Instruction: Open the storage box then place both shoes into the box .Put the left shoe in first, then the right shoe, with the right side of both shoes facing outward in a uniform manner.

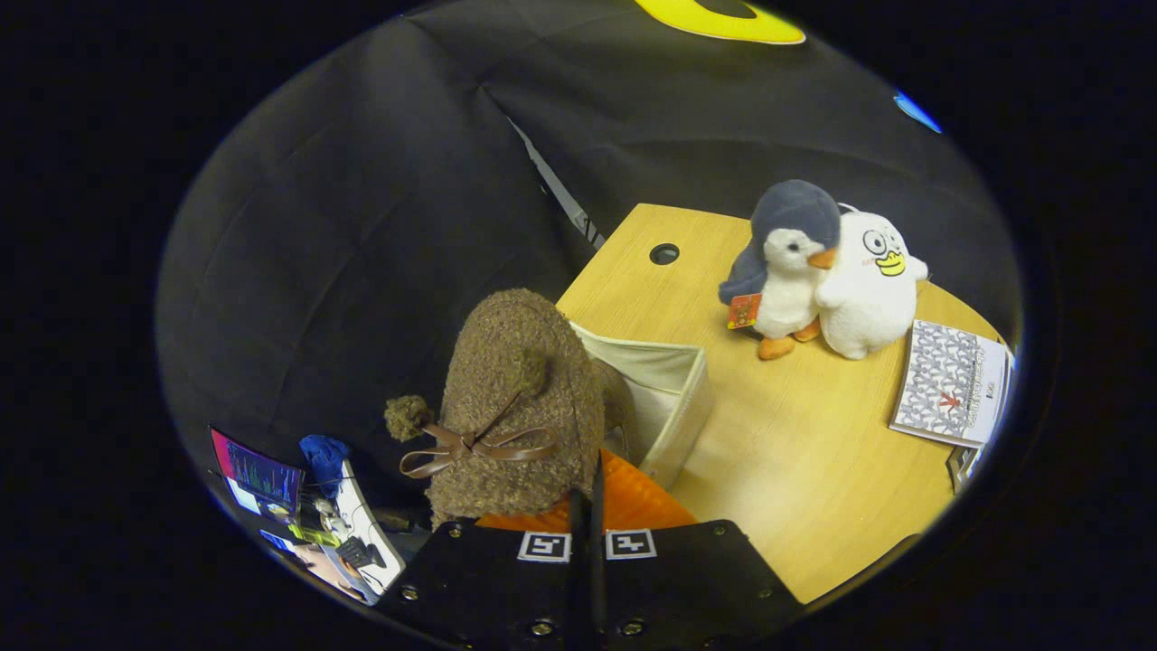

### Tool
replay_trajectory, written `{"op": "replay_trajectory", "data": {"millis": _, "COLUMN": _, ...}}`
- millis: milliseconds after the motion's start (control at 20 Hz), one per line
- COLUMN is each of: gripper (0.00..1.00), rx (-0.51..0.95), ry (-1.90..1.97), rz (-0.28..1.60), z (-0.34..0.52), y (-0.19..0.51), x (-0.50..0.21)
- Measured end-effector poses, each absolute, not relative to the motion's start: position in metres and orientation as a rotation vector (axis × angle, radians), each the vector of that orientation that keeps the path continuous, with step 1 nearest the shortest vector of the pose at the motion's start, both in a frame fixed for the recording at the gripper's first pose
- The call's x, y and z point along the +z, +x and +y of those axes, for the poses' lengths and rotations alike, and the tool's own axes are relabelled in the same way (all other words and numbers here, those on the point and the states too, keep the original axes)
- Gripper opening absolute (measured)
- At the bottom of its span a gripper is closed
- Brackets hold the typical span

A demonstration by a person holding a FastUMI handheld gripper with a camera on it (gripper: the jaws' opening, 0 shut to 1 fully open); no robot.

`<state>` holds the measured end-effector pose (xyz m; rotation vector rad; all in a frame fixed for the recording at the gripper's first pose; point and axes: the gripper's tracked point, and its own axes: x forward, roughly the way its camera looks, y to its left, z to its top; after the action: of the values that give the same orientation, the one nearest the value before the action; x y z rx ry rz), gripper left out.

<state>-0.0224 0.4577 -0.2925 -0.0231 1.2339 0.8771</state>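
The tool (586, 506) is clamped on a fuzzy brown shoe (515, 407), carrying it above the open storage box (673, 398) on the counter (813, 452). Judging by this, a shoe placement is underway; next, lower it into the box, right side outward.

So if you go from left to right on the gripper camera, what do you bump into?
Fuzzy brown shoe with a ribbon bow, held in the gripper → open beige fabric storage box → grey and white plush penguin → white plush duck → patterned booklet on the wooden table.
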Motion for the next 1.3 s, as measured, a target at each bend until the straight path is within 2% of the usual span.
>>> {"op": "replay_trajectory", "data": {"millis": 400, "gripper": 0.0, "rx": 0.868, "ry": -0.176, "rz": 1.232, "z": 0.508, "y": -0.018, "x": -0.34}}
{"op": "replay_trajectory", "data": {"millis": 900, "gripper": 0.02, "rx": 0.873, "ry": -0.295, "rz": 1.259, "z": 0.508, "y": -0.038, "x": -0.373}}
{"op": "replay_trajectory", "data": {"millis": 950, "gripper": 0.07, "rx": 0.893, "ry": -0.311, "rz": 1.249, "z": 0.505, "y": -0.037, "x": -0.371}}
{"op": "replay_trajectory", "data": {"millis": 1100, "gripper": 1.0, "rx": 0.885, "ry": -0.182, "rz": 1.149, "z": 0.506, "y": -0.02, "x": -0.342}}
{"op": "replay_trajectory", "data": {"millis": 1300, "gripper": 0.99, "rx": 0.849, "ry": -0.014, "rz": 0.923, "z": 0.474, "y": 0.008, "x": -0.253}}
